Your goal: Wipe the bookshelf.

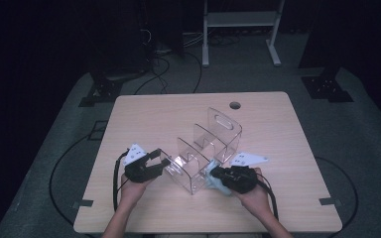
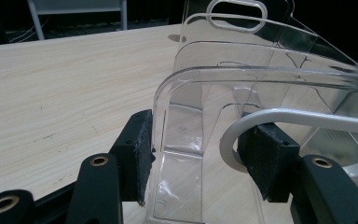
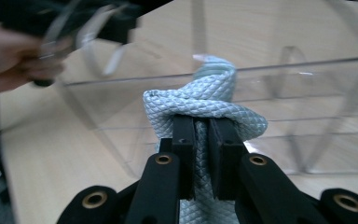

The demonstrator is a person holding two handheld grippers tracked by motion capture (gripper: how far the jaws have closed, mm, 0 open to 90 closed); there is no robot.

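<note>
Left gripper clamped the clear acrylic rack's end wall, right gripper shut tight on a pale quilted cloth, seemingly pressed against the rack, wooden bench beneath.

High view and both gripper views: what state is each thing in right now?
Clear acrylic organizer: upright on the table, compartments hold nothing.
Left gripper: shut on the organizer's near end wall, one pad on each side.
Right gripper: shut on the cloth.
Pale blue quilted cloth: bunched and folded over the jaw tips, against the organizer's side wall.
Wooden table: bare apart from these.
</note>
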